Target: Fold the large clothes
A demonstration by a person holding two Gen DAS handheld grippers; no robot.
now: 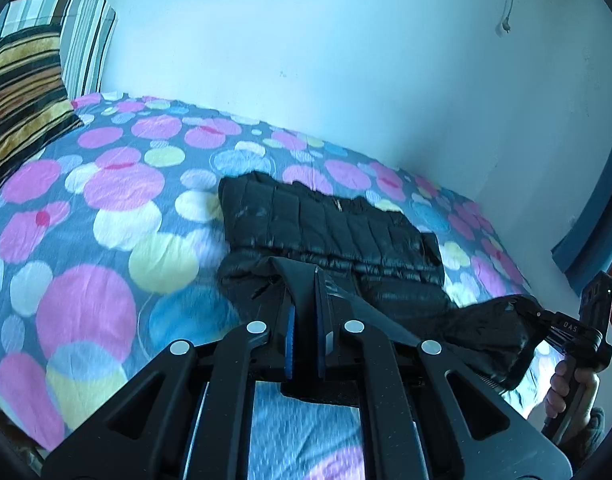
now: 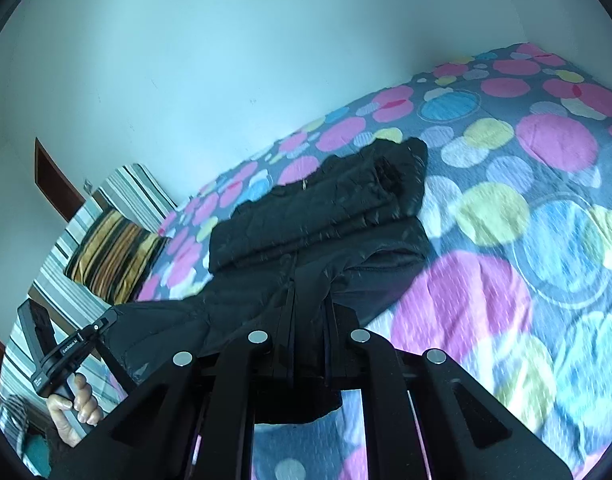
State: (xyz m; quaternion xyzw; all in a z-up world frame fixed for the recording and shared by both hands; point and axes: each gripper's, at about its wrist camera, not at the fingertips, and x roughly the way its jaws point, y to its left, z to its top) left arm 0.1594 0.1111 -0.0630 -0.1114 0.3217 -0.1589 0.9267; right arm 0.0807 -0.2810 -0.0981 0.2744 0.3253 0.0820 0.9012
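A black quilted jacket (image 1: 334, 224) is lying on the bed (image 1: 106, 208), on a bedspread printed with pink, yellow and blue circles, with its far part resting toward the wall-side edge of the bed and its near hem raised off the cover. The left gripper (image 1: 308, 280) is pinching the near edge of the jacket, its jaws pressed together on the black fabric, with blue pads showing on the inner faces. The right gripper (image 2: 308, 300) is likewise clamping the near edge of the jacket, its jaws pressed together on the fabric, and a flap of the cloth is hanging down below them. Between the two grips the hem is stretching sideways in a raised band. In the left wrist view the right gripper is appearing at the right edge, held by a hand (image 1: 572, 390) on its handle, with the black cloth bunching at its tip. In the right wrist view the left gripper is appearing at the lower left, also gripped by a hand (image 2: 76, 404). A striped gold-and-black pillow (image 1: 22, 108) is leaning at the head end of the bed, in front of a striped cushion (image 1: 86, 40) standing against the wall (image 1: 346, 60).
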